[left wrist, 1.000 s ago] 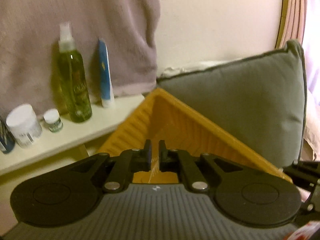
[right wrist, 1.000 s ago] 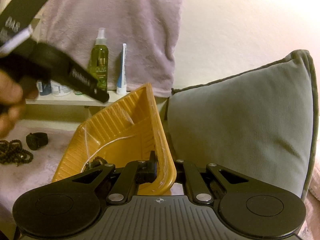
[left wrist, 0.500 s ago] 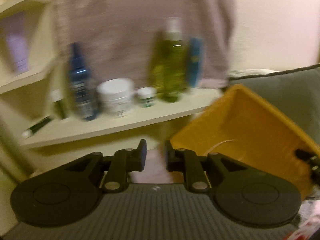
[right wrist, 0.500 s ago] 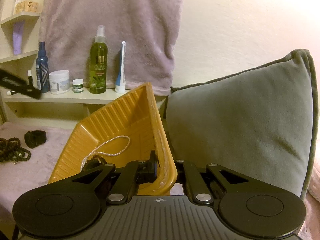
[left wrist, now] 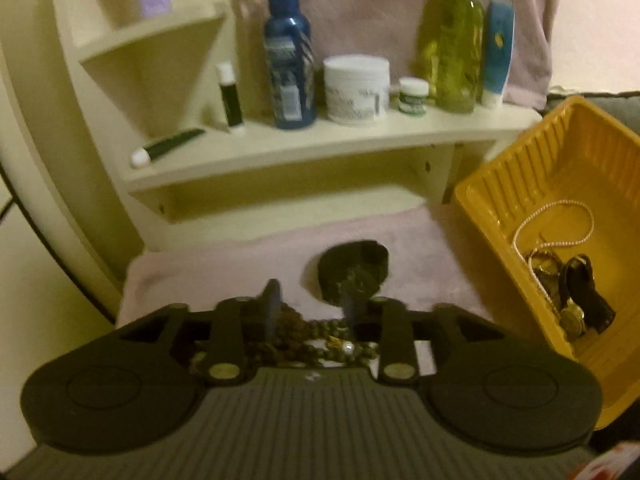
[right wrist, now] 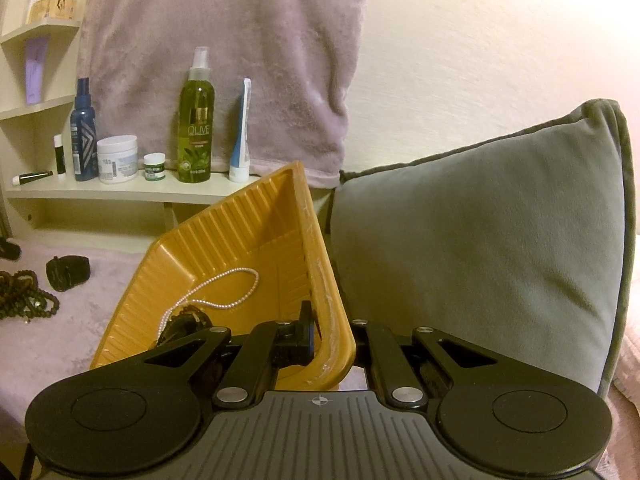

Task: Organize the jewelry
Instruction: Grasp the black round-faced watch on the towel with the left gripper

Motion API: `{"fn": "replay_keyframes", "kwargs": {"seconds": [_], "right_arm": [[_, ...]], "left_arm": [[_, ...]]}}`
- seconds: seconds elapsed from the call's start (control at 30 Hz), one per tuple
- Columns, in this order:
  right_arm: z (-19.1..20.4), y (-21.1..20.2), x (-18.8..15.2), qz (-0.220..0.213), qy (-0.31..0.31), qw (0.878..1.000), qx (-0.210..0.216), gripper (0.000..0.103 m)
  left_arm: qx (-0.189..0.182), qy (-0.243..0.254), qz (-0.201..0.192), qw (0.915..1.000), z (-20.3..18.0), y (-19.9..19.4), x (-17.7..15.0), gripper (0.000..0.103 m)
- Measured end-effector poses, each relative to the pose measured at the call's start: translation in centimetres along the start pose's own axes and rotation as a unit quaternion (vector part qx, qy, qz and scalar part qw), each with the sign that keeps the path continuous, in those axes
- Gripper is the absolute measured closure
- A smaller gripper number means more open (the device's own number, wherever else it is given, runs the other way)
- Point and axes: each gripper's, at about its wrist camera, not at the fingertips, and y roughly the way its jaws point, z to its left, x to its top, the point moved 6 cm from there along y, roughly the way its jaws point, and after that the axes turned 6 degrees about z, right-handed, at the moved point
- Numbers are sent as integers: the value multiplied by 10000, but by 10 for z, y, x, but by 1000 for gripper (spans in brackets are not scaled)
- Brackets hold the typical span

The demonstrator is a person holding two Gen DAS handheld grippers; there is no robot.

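While parted over beads (left wrist: 304, 344), left gripper (left wrist: 312, 304).

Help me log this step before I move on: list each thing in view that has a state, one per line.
left gripper: open, jaws just been opening, over the dark bead strand, not gripping it.
right gripper: shut on the yellow tray's rim.
yellow tray: tilted up, held.
pearl necklace: lying in the tray.
watch: in the tray.
black band: on the pink blanket, outside the tray.
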Motion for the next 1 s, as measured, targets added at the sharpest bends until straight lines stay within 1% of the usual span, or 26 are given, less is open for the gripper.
{"fn": "replay_keyframes", "kwargs": {"seconds": [0.03,0.07,0.1,0.13,0.23,0.27,0.33,0.5,0.67,0.73,0.77,0.83,1.0], "right_arm": [[0,0,0,0,-11,10000,-5,97],[0,0,-1,1,-25,10000,-13,97],[0,0,-1,4,-28,10000,-14,97],[0,1,-1,10,-29,10000,-17,97],[0,2,-1,38,-48,10000,-41,97],[0,2,-1,49,-56,10000,-52,97],[-1,3,-1,69,-65,9999,-72,97],[-2,5,-1,94,-87,9999,-95,97],[-2,5,-2,97,-73,9999,-92,97],[-2,5,-2,102,-77,9999,-92,97],[-2,5,-2,103,-72,9999,-92,97],[-2,5,-2,99,-76,9999,-94,97],[-3,4,-2,90,-78,9999,-93,97]], "left_arm": [[-22,-25,-9,10000,-3,3,0,58],[-40,-68,-21,10000,-4,8,0,53],[-51,-127,-34,9999,-6,14,1,41],[-64,-196,-45,9998,-7,18,2,33],[-85,-344,-54,9994,-14,31,5,25],[-65,-381,-58,9992,-16,36,5,24],[-87,-463,-56,9989,-20,47,6,24],[-7,-808,-102,9967,-19,65,6,24],[12,-904,-65,9959,-22,76,6,26],[-5,-892,-41,9960,-24,78,5,37],[-39,-870,-16,9962,-25,79,4,40],[-25,-817,28,9967,-28,80,4,57],[33,-776,10,9970,-27,78,3,58]]}}
